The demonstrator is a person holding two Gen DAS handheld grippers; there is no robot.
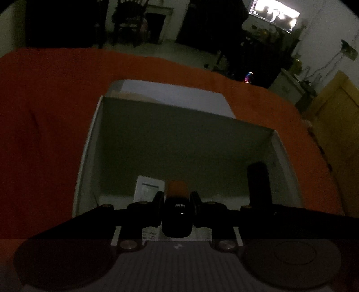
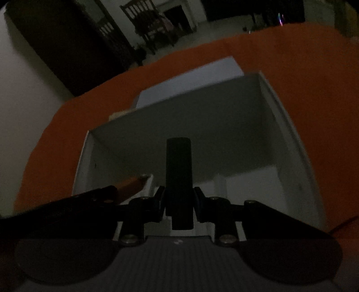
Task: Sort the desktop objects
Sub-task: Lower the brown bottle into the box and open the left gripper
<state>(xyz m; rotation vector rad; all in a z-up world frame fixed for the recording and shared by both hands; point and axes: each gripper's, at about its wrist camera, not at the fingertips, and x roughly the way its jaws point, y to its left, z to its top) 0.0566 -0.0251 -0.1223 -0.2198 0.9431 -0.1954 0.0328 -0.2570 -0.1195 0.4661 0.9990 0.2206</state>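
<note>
The left gripper (image 1: 176,203) is clamped on a marker (image 1: 177,215), black in the body with an orange far end, its long axis running straight away from the camera over the near edge of a white box (image 1: 89,143). The right gripper (image 2: 179,200) pinches a dark cylinder (image 2: 178,179), also lying along the fingers and pointing far, into the same box.

Two grippers, two held items and one box are in view. The box sits open on an orange cloth (image 1: 44,112), with a pale flat sheet (image 1: 179,98) just beyond its far wall.

The left wrist view shows a small white card (image 1: 148,189) inside the box, just left of the marker, and the dark cylinder (image 1: 259,186) at right; whether that cylinder touches the box floor cannot be told in the dim light. A lit screen (image 1: 274,13) glows in the far right of the room.

The right wrist view shows the marker's orange end (image 2: 131,185) from the side, slanting up and right at near left, and the box's right half (image 2: 251,184), which the other view hides behind the gripper. A chair (image 2: 145,24) stands in the far room.
</note>
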